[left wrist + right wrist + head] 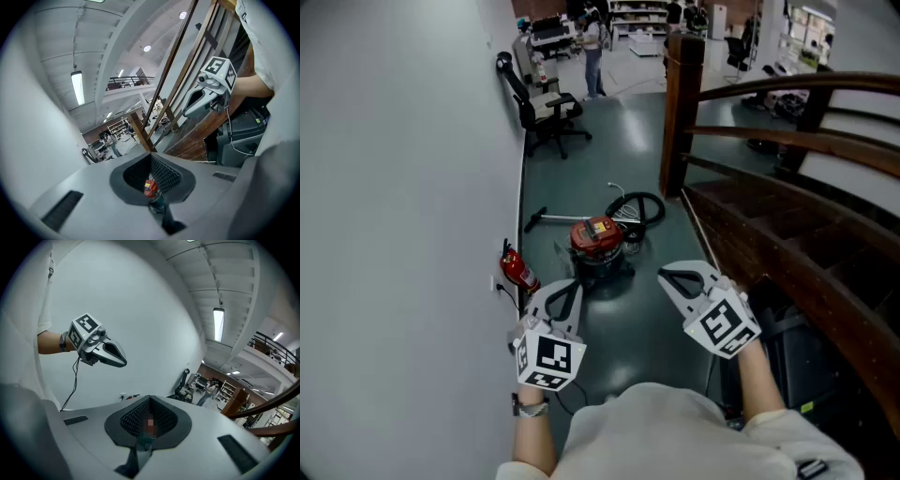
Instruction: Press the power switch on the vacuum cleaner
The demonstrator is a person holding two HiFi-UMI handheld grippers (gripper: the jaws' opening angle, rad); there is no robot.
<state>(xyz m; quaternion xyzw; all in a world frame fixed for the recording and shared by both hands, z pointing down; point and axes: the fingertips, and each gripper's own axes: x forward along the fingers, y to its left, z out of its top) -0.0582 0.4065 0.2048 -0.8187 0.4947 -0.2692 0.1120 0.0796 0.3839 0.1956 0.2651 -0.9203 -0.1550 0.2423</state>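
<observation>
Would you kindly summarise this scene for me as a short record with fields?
vacuum cleaner: red-topped, on the floor near the wall, untouched
hose: coiled behind it
fire extinguisher: red, by the wall
left gripper: tongs shut, empty, in the air short of the vacuum cleaner
right gripper: tongs shut, empty, also short of it

Head view: the power switch of the vacuum cleaner [598,246] is too small to be told, and its hose [639,208] is, apparently, partly hidden behind the body. Left gripper view: only a red part of it is seen.
</observation>
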